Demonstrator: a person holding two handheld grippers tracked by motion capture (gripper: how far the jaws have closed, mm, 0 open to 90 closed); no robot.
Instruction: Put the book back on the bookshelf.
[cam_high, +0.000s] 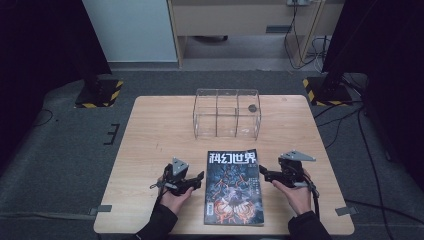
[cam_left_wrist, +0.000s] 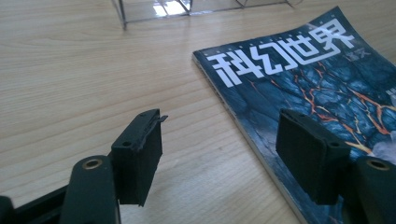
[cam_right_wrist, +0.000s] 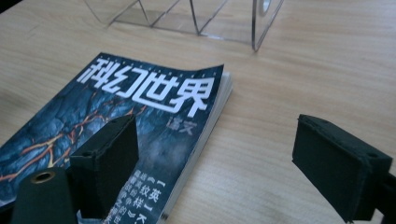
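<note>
A dark blue magazine (cam_high: 233, 187) with white title characters lies flat near the front of the wooden table (cam_high: 150, 130). My left gripper (cam_high: 199, 176) is just left of it, jaws wide apart and nothing between them. In the left gripper view the left gripper (cam_left_wrist: 219, 154) straddles the spine edge of the magazine (cam_left_wrist: 317, 79). My right gripper (cam_high: 263, 173) is at the magazine's right edge, also open. In the right gripper view the right gripper (cam_right_wrist: 215, 158) spans the page edge of the magazine (cam_right_wrist: 140, 112), whose top right corner curls up slightly.
A clear acrylic box (cam_high: 226, 113) with dividers stands at the back middle of the table, a small round dark object (cam_high: 252, 107) on its right side. The box's lower edge (cam_left_wrist: 187, 9) and its corner (cam_right_wrist: 243, 23) lie ahead of the grippers. Dark stands flank the table.
</note>
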